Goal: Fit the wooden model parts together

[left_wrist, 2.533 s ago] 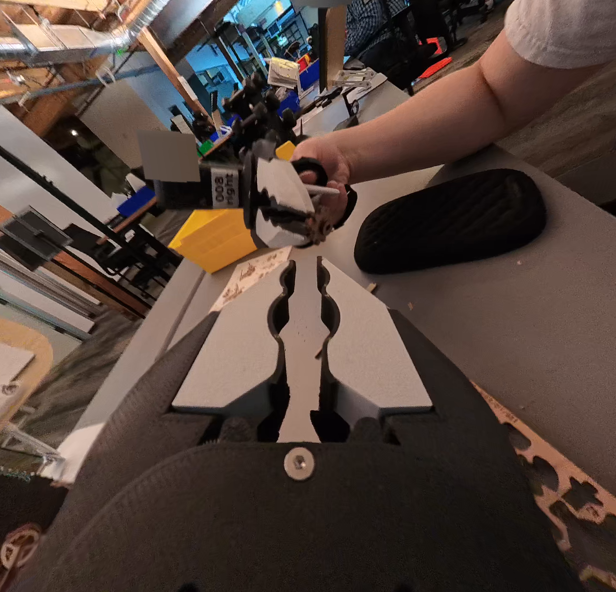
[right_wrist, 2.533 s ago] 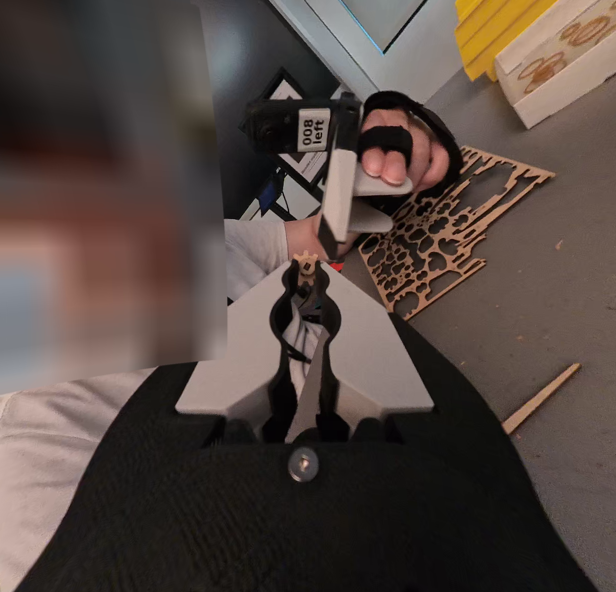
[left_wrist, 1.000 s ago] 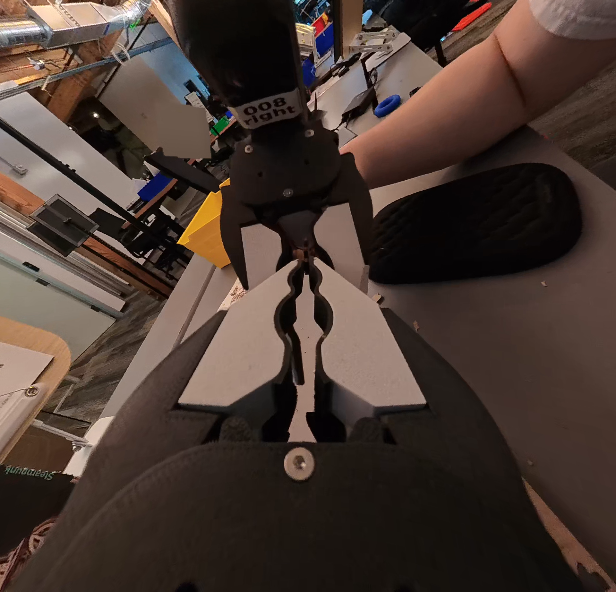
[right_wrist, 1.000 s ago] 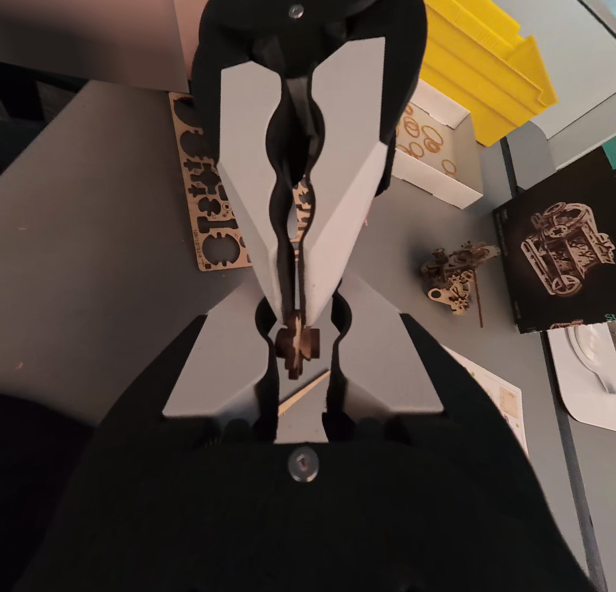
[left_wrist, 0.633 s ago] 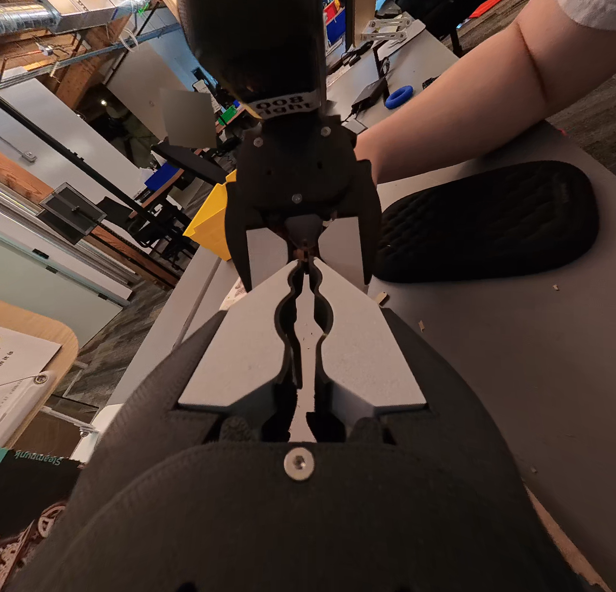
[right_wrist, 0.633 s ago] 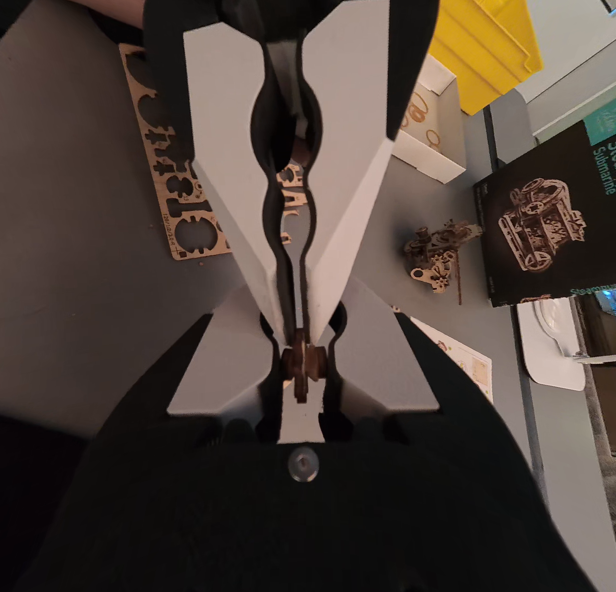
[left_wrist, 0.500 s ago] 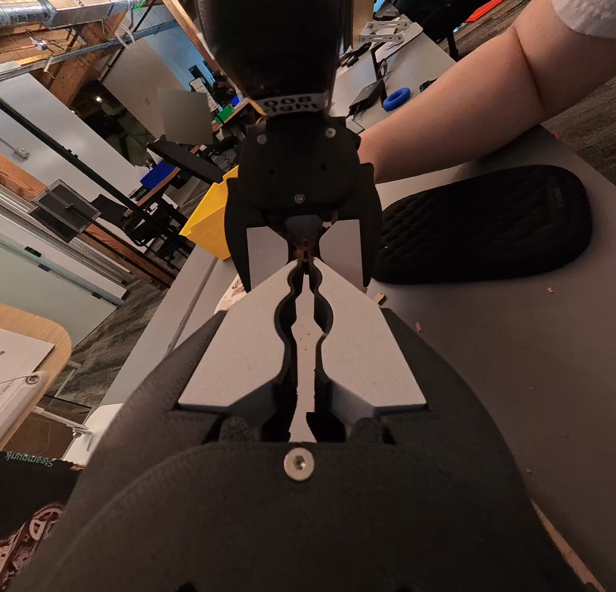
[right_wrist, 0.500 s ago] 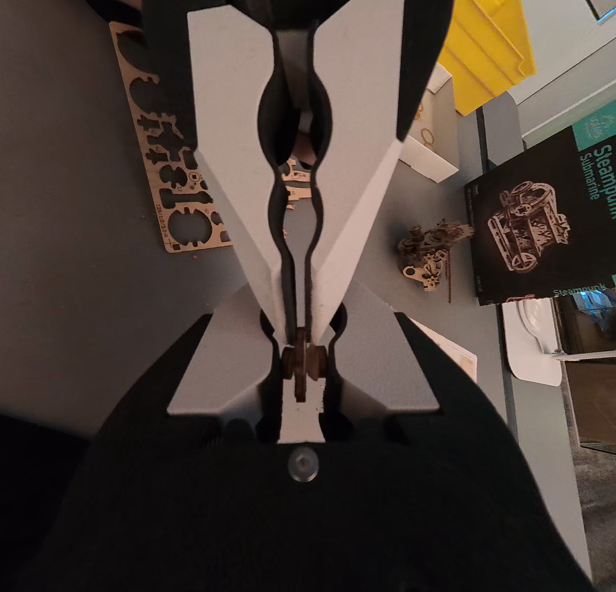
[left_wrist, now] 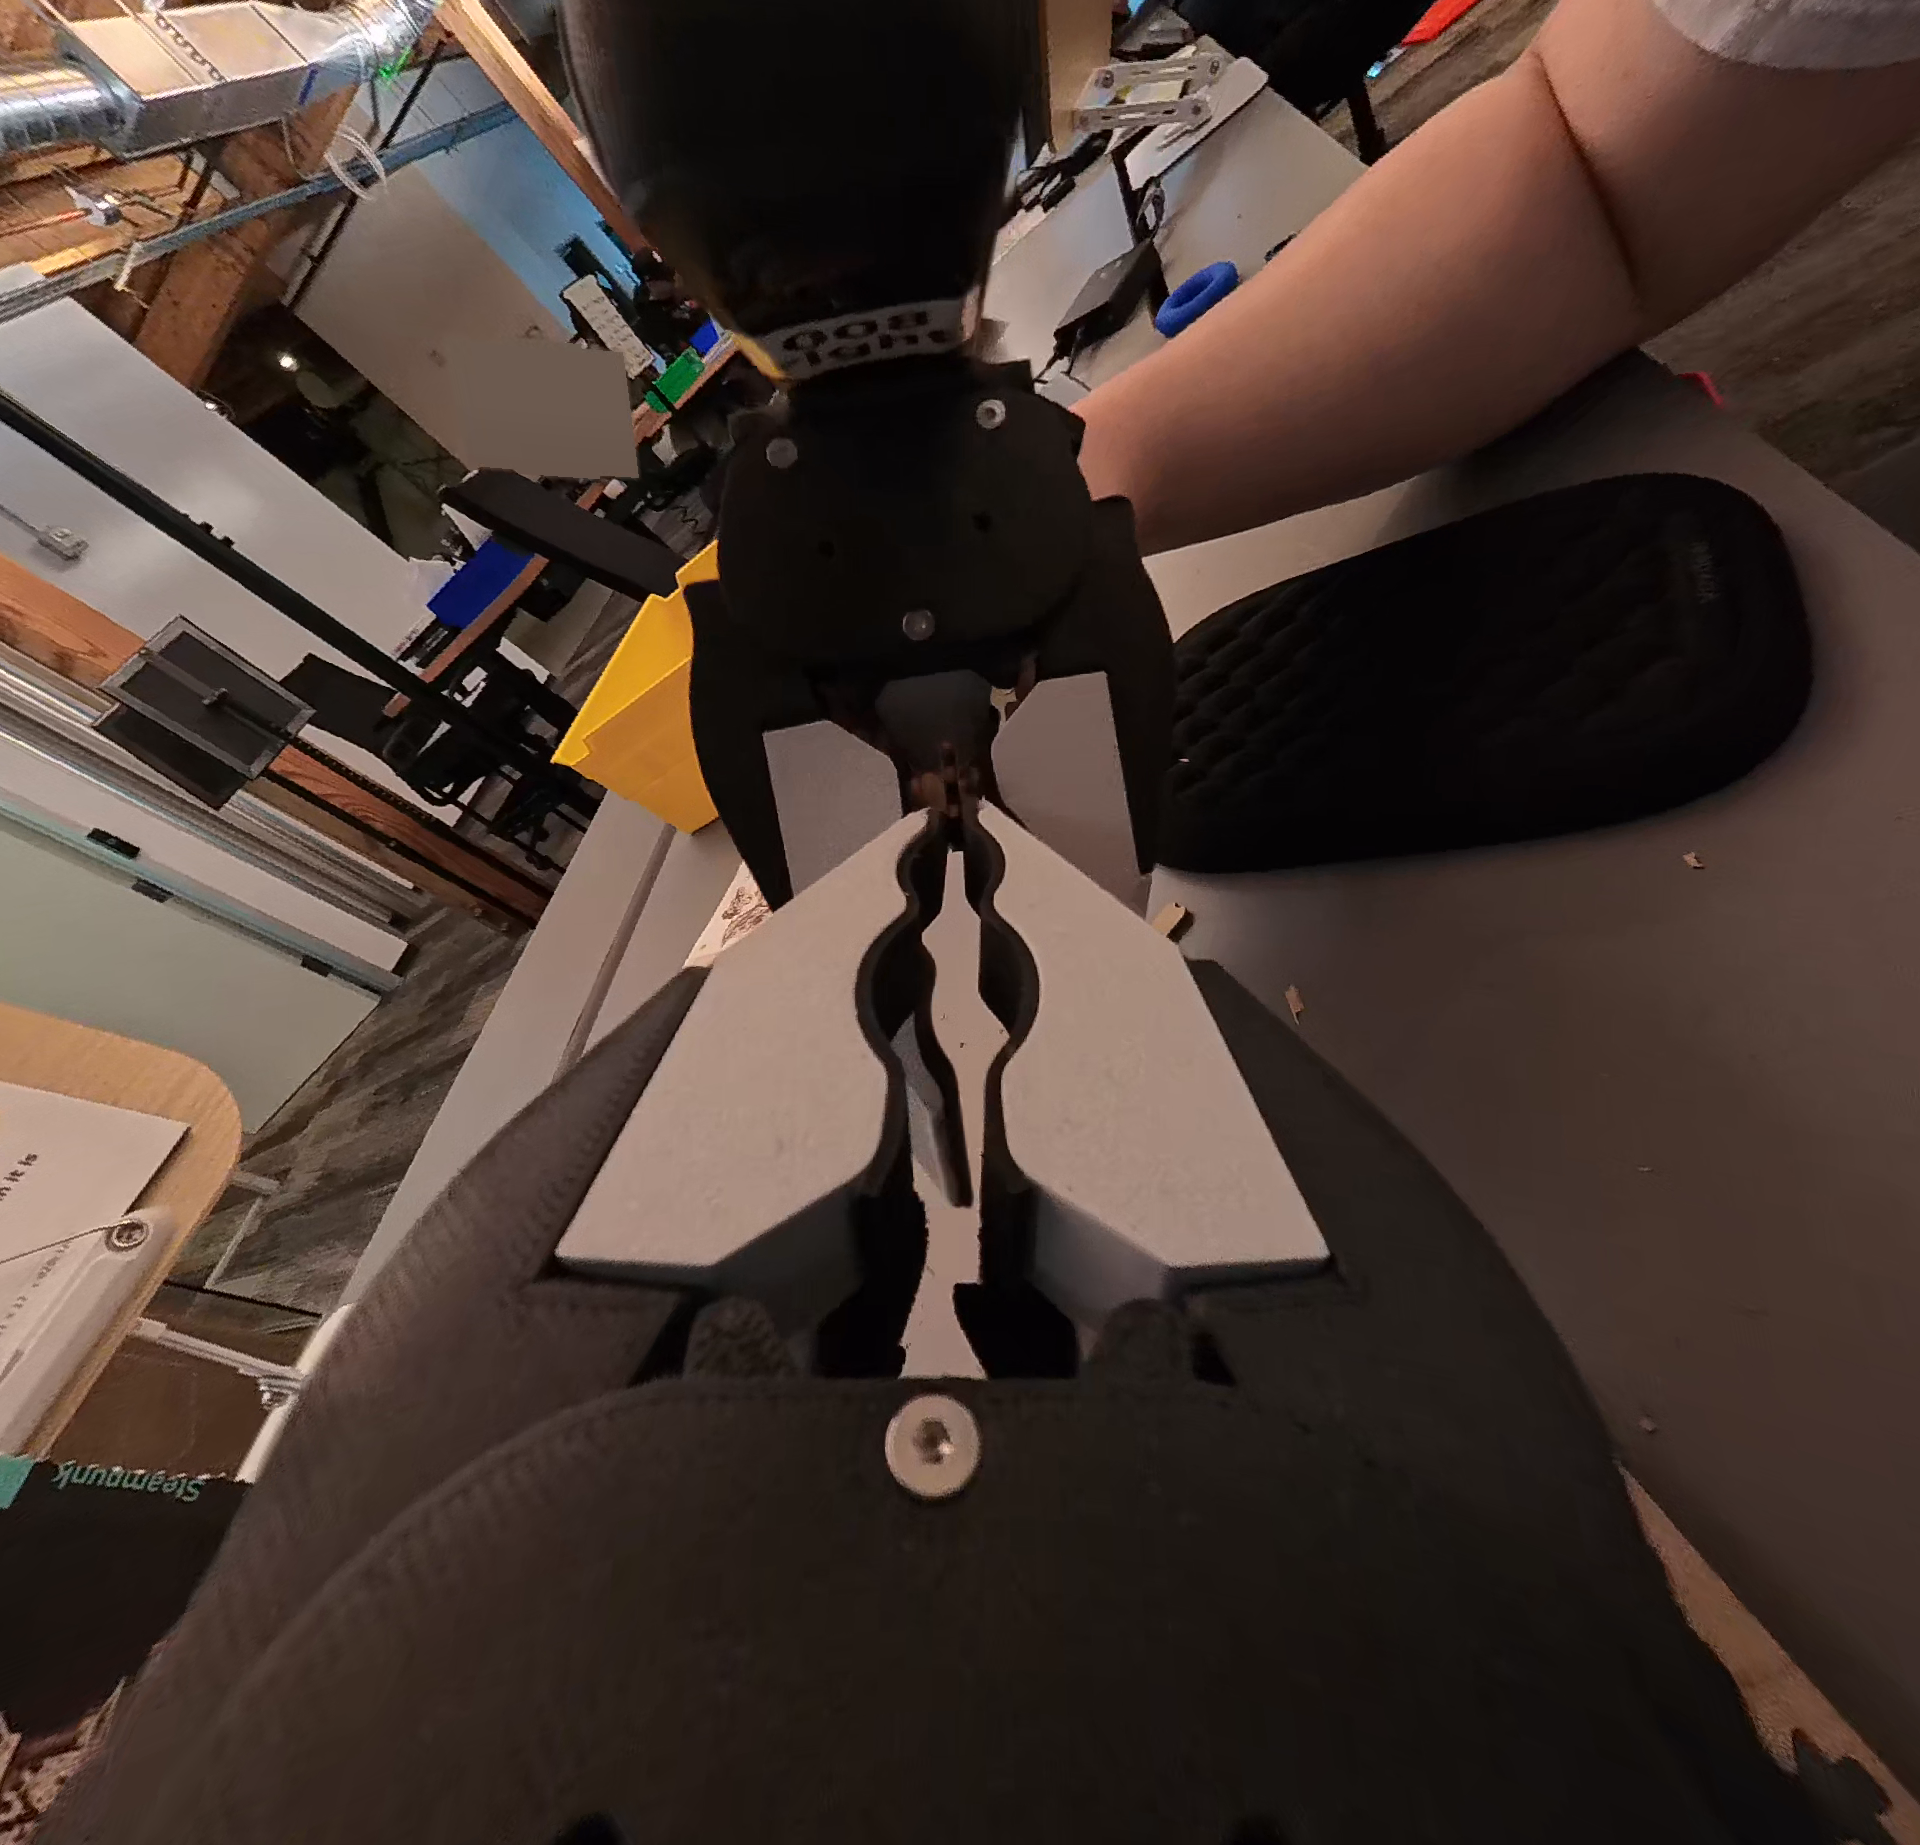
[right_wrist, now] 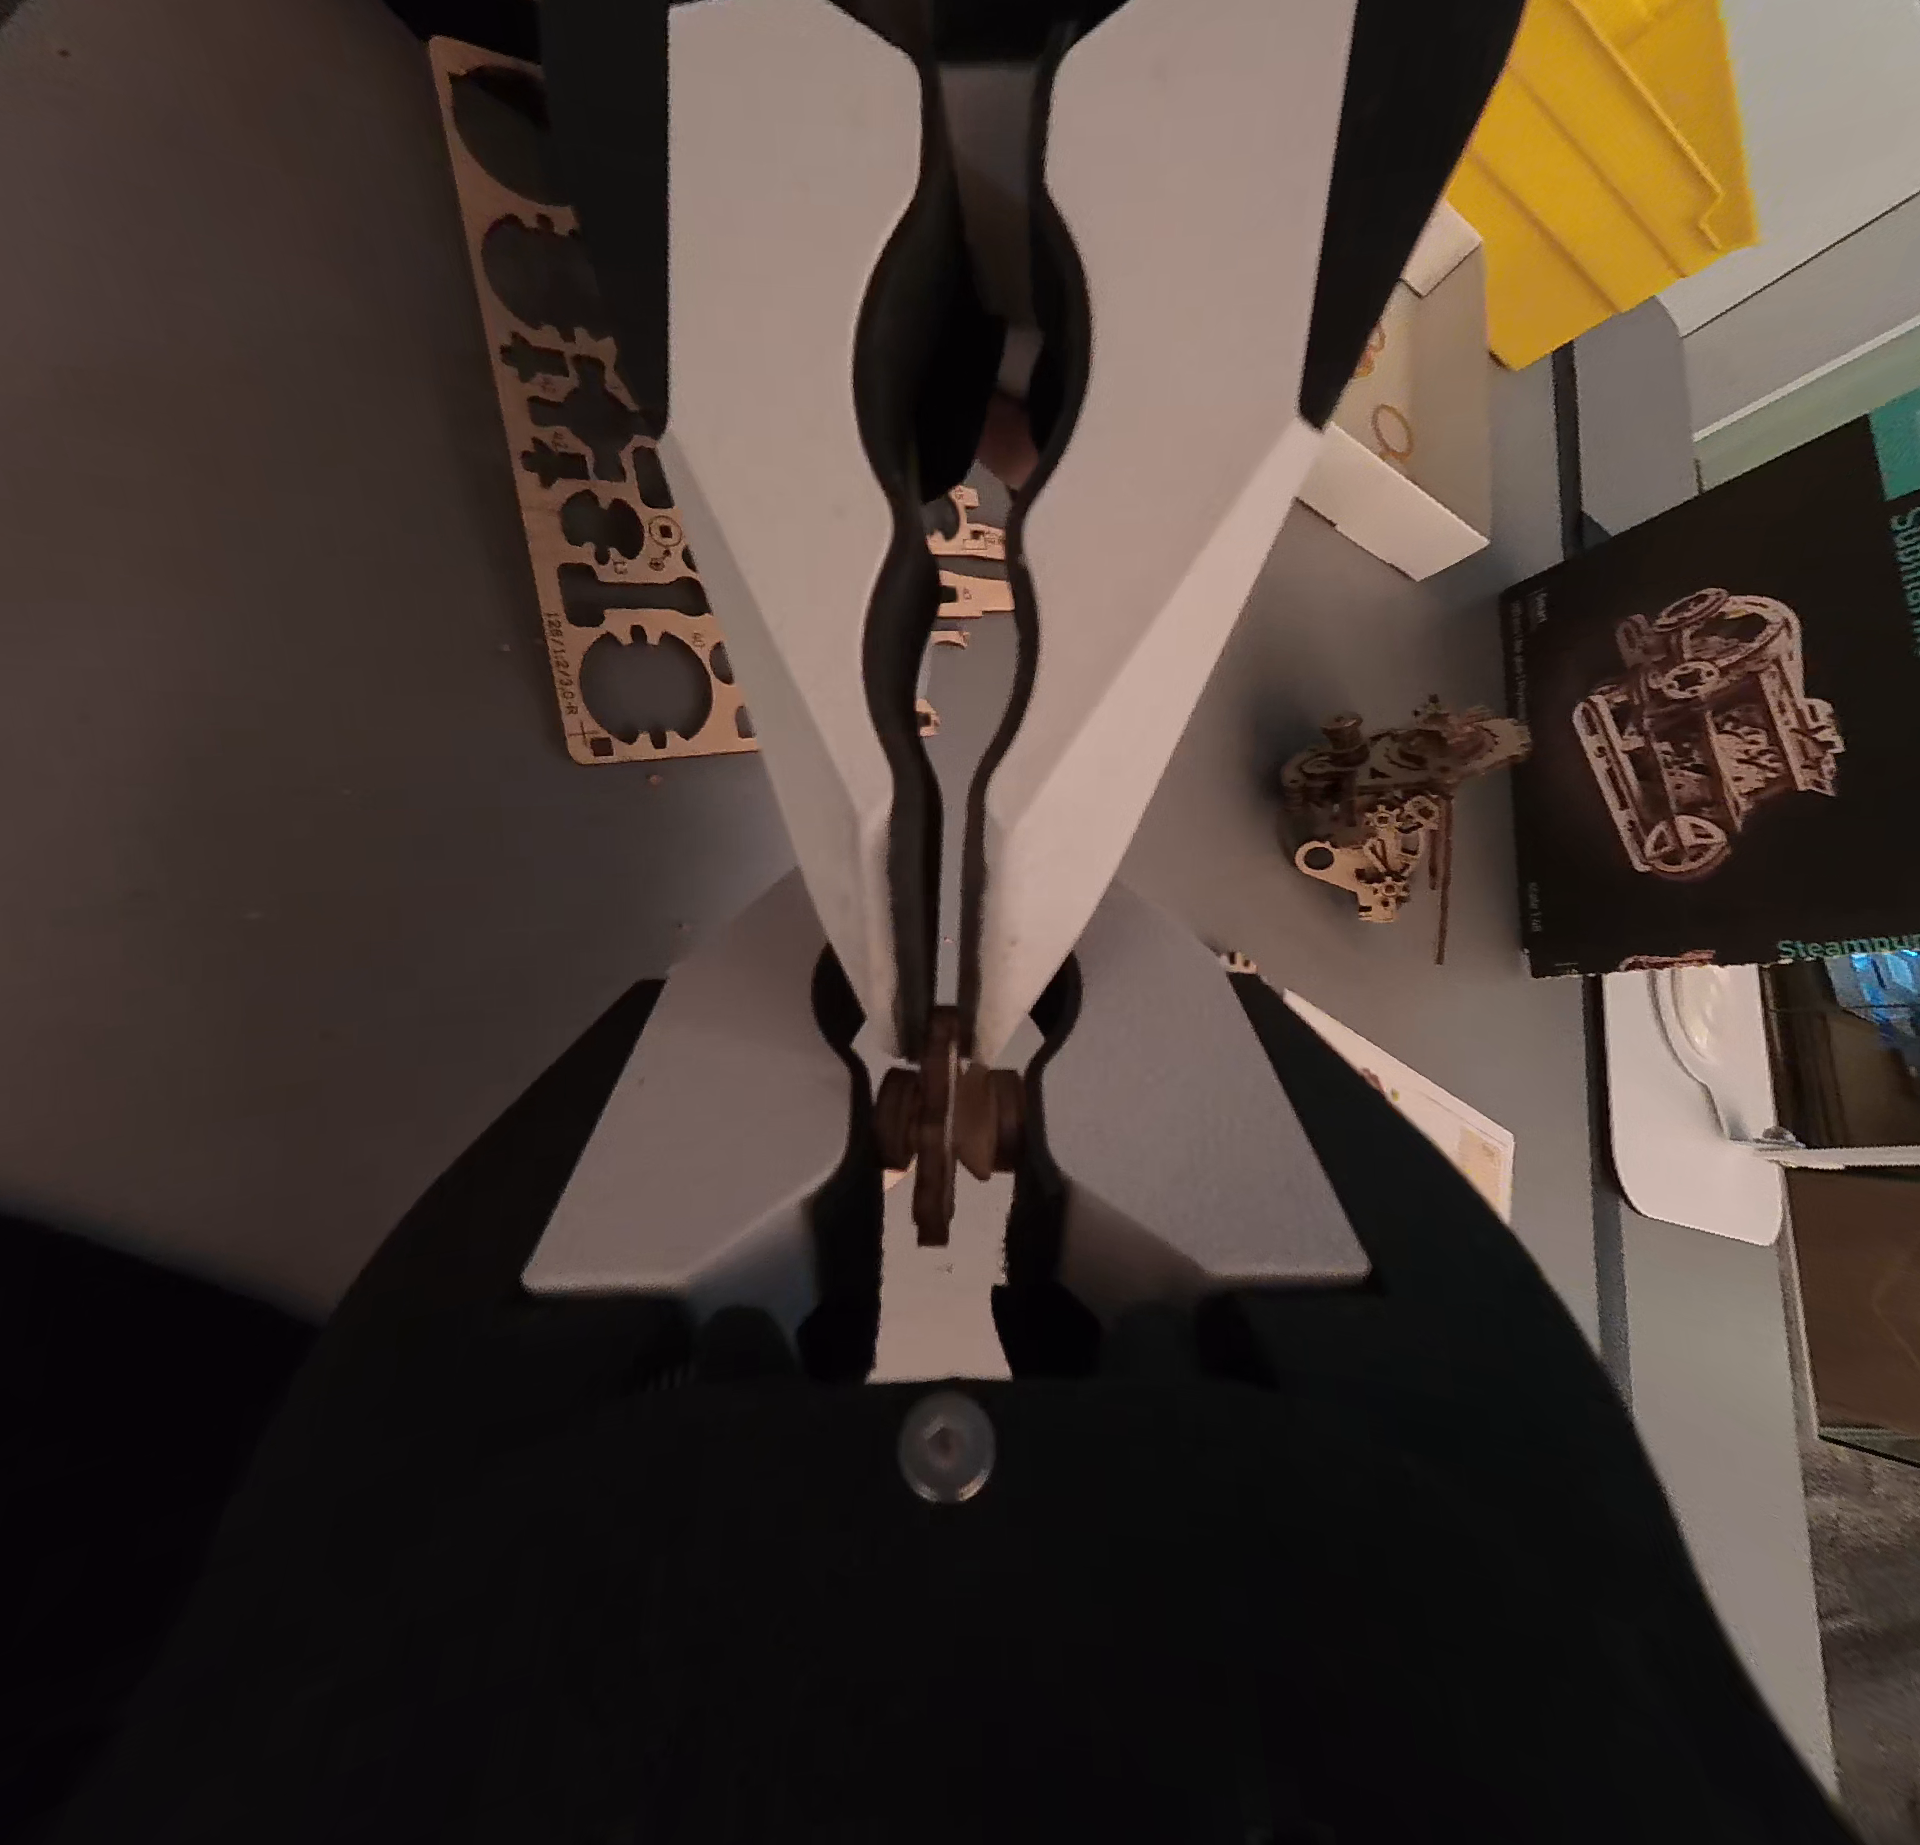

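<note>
In my left wrist view, my left gripper is nearly closed, its tips pinching the edge of the small wooden gear piece. My right gripper faces it nose to nose, and the gear piece sits right where the two sets of tips meet. Beyond that meeting point lie a black wrist pad to the right and a yellow bin to the left, both on the grey table.

In my right wrist view, my right gripper clamps the gear piece by its two side discs, deep between its fingers, while my left gripper comes down from above and nips the thin middle disc. To the right of the gear piece a partly built wooden model stands on the table, with a dark box beyond it; up left lies a punched-out parts sheet.

I judge this sub-part nearly pressed together, though I cannot tell if it is fully seated. Joining it to the model is still left.
</note>
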`<state>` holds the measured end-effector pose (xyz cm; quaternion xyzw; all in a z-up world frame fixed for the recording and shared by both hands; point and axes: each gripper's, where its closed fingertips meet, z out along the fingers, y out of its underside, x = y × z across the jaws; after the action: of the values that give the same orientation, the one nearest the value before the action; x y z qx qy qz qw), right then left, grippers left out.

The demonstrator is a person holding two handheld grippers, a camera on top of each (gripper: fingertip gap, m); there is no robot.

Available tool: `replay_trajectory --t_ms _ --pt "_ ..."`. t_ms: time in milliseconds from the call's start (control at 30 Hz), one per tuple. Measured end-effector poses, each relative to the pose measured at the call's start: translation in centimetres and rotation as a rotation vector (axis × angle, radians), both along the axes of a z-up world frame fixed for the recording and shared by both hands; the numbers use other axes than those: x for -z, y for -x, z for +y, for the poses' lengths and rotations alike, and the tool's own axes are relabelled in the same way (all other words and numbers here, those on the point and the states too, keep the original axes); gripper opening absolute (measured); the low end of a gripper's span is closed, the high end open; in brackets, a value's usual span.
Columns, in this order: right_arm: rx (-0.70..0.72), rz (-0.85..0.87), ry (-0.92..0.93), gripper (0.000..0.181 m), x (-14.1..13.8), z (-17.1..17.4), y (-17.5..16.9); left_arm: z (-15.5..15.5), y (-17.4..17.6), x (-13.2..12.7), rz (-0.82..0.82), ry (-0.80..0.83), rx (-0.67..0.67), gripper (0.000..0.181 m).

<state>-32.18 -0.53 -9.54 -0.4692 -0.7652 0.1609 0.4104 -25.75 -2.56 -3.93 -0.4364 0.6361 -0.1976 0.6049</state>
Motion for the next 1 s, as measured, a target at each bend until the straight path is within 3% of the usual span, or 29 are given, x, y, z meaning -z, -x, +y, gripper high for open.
replay_trajectory --t_ms 433,567,867,1000 --pt "-0.001 -0.050 0.015 0.015 1.1 -0.5 -0.4 -0.4 0.0 0.7 0.035 0.011 0.042 0.000" --pt "-0.009 -0.115 0.146 0.019 1.7 -1.4 -0.7 -0.5 0.1 0.9 0.053 0.004 0.047 0.001" --pt "0.010 -0.106 -0.008 0.016 1.4 -0.5 -0.6 -0.6 0.3 0.8 0.068 -0.001 0.054 0.000" --pt "0.064 -0.083 0.015 0.014 1.3 0.1 -0.5 -0.2 0.4 0.8 0.058 0.018 0.028 0.000"
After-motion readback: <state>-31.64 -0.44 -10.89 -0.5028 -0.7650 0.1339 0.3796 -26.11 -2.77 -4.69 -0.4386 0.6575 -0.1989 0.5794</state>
